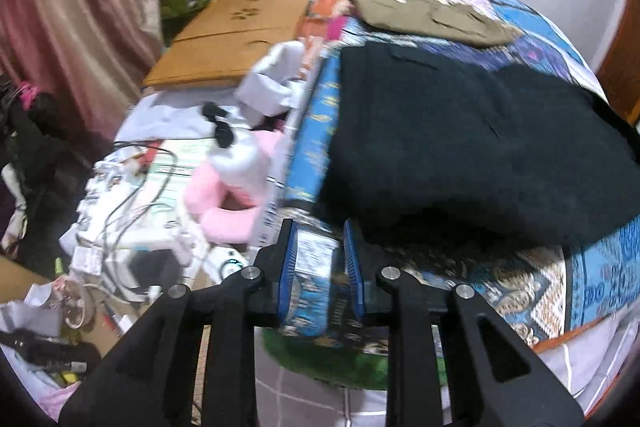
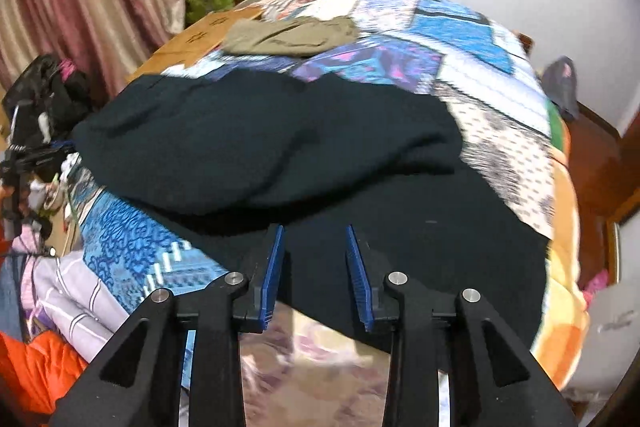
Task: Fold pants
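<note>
Dark, nearly black pants (image 1: 472,147) lie folded over on a blue patterned bedspread (image 1: 600,267); a thick fold edge faces the near side. My left gripper (image 1: 319,225) hovers at the bed's near left edge, just left of the pants' corner. Its blue pads stand a little apart, and only bedspread shows between them. In the right wrist view the same pants (image 2: 280,147) fill the middle. My right gripper (image 2: 315,227) is over their lower layer at the near edge, its jaws parted and not pinching the cloth.
A khaki garment (image 1: 436,17) lies folded at the far side of the bed. Left of the bed are a cardboard box (image 1: 240,31), a pink and white plush toy (image 1: 236,187), cables and clutter (image 1: 132,195), and a striped curtain (image 1: 72,7). A wooden door (image 2: 592,163) stands at the right.
</note>
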A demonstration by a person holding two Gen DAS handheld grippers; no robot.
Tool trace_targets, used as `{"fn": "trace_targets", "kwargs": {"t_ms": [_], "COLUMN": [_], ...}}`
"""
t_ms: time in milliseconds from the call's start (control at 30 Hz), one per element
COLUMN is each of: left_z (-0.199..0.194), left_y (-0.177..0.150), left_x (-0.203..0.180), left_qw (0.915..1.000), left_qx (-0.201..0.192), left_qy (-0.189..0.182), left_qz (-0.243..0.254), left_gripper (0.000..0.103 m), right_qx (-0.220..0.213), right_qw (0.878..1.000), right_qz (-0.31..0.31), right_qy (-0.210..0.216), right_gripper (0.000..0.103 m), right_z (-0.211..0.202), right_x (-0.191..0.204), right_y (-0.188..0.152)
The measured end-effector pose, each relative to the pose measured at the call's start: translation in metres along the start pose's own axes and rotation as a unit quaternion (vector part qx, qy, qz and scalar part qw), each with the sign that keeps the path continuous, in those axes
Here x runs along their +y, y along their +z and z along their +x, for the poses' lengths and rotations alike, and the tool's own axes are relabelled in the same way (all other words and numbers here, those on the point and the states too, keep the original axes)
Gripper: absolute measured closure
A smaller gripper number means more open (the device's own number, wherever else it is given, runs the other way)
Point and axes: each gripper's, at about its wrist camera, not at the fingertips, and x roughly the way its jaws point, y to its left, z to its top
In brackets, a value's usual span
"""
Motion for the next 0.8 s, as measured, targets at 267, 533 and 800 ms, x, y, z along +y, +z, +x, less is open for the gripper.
{"fn": "trace_targets", "kwargs": {"t_ms": [267,533,800], "left_z": [-0.030,-0.025,0.012], "left_y": [0.053,0.117,0.169], "left_x": [0.003,-0.054,-0.113], "left_qw": [0.9985,0.9958,0.9943], "left_qx": [-0.048,-0.075,-0.071], "left_qy": [-0.007,-0.052,-0.070], "left_qz": [-0.027,-0.003,0.037], "left_gripper": [0.079,0.055,0.044], "right_qx": [-0.050,-0.054,0.009], "right_qw": [0.998,0.998,0.999], "right_qz": [0.007,-0.022,-0.029], "right_qy": [-0.028,-0.006,0.014], "right_gripper": [0.061,0.056,0.056], "right_z": [-0.018,0.028,0.104], "right_x": [-0.014,-0.010,-0.009], "right_y": [0.042,0.107,0.152]}}
